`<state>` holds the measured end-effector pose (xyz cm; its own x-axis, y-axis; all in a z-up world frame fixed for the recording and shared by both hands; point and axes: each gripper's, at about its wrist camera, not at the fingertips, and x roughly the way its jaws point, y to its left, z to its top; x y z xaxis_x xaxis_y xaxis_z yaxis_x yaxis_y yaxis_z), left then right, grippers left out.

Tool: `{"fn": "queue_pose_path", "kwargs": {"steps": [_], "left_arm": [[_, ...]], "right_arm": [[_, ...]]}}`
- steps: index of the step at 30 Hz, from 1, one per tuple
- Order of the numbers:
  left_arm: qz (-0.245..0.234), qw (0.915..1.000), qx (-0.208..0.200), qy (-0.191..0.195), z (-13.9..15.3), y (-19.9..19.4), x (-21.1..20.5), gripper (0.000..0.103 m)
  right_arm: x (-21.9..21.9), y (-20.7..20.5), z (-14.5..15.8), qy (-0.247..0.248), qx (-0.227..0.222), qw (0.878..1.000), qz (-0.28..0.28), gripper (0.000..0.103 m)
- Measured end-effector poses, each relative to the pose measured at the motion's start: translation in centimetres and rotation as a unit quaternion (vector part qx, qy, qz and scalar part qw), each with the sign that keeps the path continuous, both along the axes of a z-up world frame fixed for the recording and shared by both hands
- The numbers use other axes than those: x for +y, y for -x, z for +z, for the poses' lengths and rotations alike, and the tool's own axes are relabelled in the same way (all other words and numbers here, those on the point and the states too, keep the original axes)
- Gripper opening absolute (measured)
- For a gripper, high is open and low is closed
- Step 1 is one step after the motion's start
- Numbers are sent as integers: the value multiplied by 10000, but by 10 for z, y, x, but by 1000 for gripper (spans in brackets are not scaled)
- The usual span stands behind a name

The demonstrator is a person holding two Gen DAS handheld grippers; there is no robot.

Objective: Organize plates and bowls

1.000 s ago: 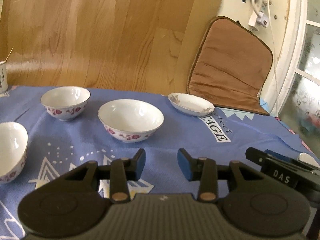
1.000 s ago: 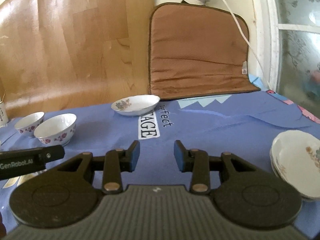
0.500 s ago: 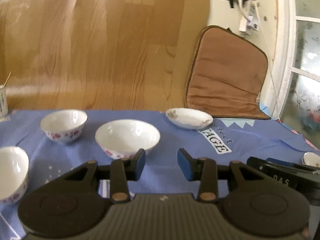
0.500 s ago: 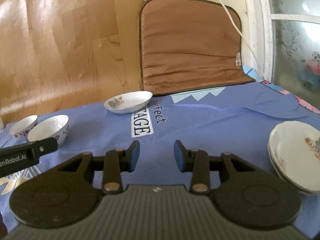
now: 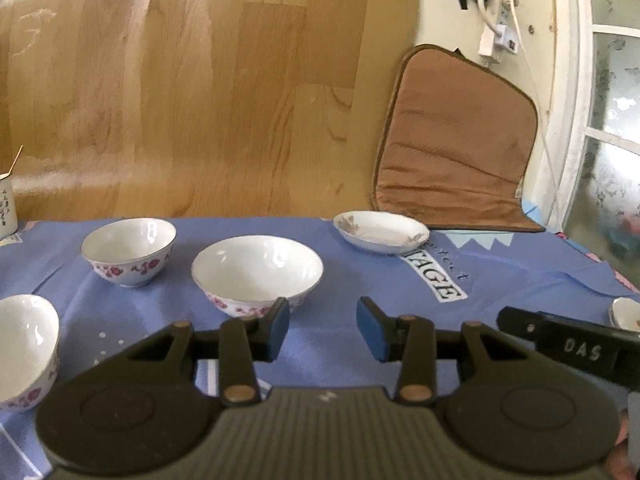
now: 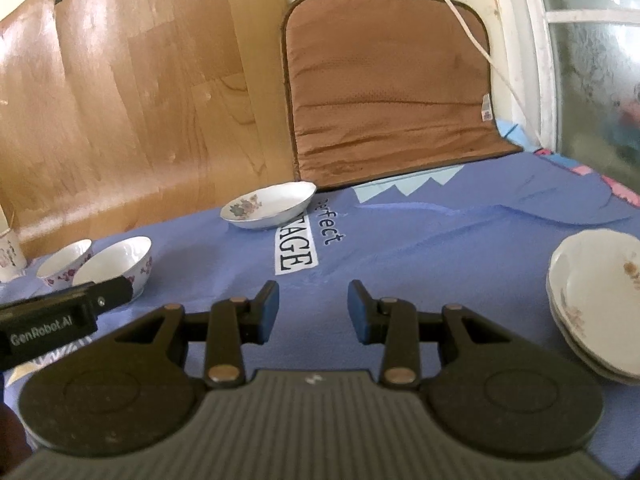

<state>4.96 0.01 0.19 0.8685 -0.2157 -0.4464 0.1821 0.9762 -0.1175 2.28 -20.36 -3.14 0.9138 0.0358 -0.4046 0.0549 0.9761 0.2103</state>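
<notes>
Three white bowls with pink flowers stand on the blue cloth: a large one point(image 5: 256, 270) just ahead of my left gripper point(image 5: 322, 328), a smaller one point(image 5: 130, 250) behind it to the left, and one point(image 5: 24, 344) at the left edge. A single floral plate point(image 5: 380, 232) lies at the back centre; it also shows in the right wrist view point(image 6: 268, 205). A stack of plates point(image 6: 596, 300) sits at the right of my right gripper point(image 6: 313, 312). Both grippers are open and empty, above the cloth.
A brown cushion point(image 6: 388, 88) leans on the wall behind the table. A white cup point(image 6: 8, 258) stands at the far left. A wooden panel point(image 5: 180, 92) backs the table. A white cable point(image 6: 472, 36) hangs over the cushion. A window point(image 6: 592, 60) is on the right.
Both grippers have tilted and shifted slightly, so the bowls and the single plate sit lower in the views. Nothing on the table has moved. Both grippers stay open.
</notes>
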Motion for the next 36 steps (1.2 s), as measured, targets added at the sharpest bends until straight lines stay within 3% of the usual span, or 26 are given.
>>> {"fn": "queue_pose_path", "kwargs": {"steps": [5,9,11,13,18,24,27,29,32,36], "left_arm": [[336,9991,229,105,-1,-6,10,40],[481,9984,256,156,-2,-7,16,44],[503,9983,255,162,-2,-6,17,44],[531,9982,238,165,-1,-7,18,44],[651,9971,271,296,-1,-8,24,45],[663,9968,295,336,-1,-9,25,45],[638,9971,281,299,-1,-9,22,45],[638,9971,274,311,-1,-9,23,45],[655,9965,316,400,-1,-11,26,45],[481,9952,403,750,-1,-12,35,45]], "right_arm": [[-8,-5,0,-323,209,9990,-239,41],[-8,-29,14,-165,262,9991,-276,42],[-8,-57,28,-212,373,9989,-186,42],[-14,-89,38,-558,532,9970,-83,42],[-21,-173,34,-1088,1103,9877,187,43],[-20,-221,17,-1012,1423,9844,194,43],[-17,-233,12,-862,1446,9857,60,41],[-17,-235,11,-864,1495,9850,26,16],[-24,-220,18,-1147,1482,9823,76,8],[-22,-167,32,-1122,1508,9816,334,8]]}}
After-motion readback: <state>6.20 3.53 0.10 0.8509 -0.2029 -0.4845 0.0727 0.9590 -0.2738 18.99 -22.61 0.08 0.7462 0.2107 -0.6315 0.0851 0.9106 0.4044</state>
